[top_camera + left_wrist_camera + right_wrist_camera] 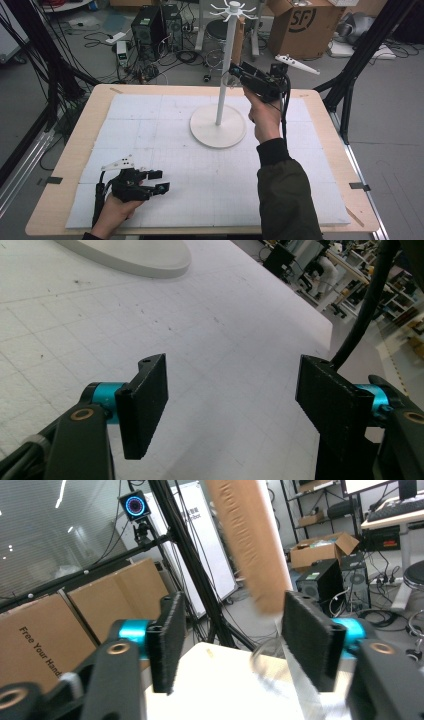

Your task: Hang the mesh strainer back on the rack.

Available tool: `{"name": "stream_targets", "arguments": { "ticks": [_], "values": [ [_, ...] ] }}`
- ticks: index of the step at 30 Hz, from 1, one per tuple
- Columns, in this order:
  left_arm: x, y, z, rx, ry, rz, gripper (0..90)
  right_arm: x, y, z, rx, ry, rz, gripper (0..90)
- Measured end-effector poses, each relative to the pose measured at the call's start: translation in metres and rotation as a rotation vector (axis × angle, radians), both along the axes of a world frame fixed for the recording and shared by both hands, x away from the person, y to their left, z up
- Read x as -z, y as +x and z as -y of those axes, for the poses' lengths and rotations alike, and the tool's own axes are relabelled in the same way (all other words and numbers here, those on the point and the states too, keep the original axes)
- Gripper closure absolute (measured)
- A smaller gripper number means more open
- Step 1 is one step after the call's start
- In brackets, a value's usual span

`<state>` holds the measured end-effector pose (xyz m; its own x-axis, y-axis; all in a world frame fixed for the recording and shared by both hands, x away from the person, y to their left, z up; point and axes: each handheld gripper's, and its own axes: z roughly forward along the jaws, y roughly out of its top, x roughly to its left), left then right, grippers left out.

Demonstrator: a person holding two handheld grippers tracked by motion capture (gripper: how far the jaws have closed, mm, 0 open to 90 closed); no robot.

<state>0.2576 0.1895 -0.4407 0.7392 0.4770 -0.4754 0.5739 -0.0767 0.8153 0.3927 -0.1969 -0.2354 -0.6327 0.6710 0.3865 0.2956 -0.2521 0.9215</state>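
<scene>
Stand (218,131) with a round white base sits far of centre on the white gridded mat (165,200); its thin pole rises to a ring of hooks (233,8). The right gripper (239,75) is held up just right of the pole, jaws parted, a blurred brown strip (250,545) between them with its lower end against the right-hand pad. The left gripper (159,181) rests near the mat's near-left corner, jaws wide, holding nothing. Computer towers (156,25) and a cardboard box (305,25) stand on the floor beyond the table.

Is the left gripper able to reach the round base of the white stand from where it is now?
Probably yes: the left gripper is open, and only bare mat lies before the base.
</scene>
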Motion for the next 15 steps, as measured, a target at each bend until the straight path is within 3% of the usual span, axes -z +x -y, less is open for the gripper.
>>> {"name": "stream_targets", "arguments": {
  "ticks": [15],
  "values": [
    [-0.003,-0.003,0.000,-0.001,-0.015,0.014,29.7,0.009,-0.012,0.007,-0.022,0.000,-0.001,26.7]
  ]
}}
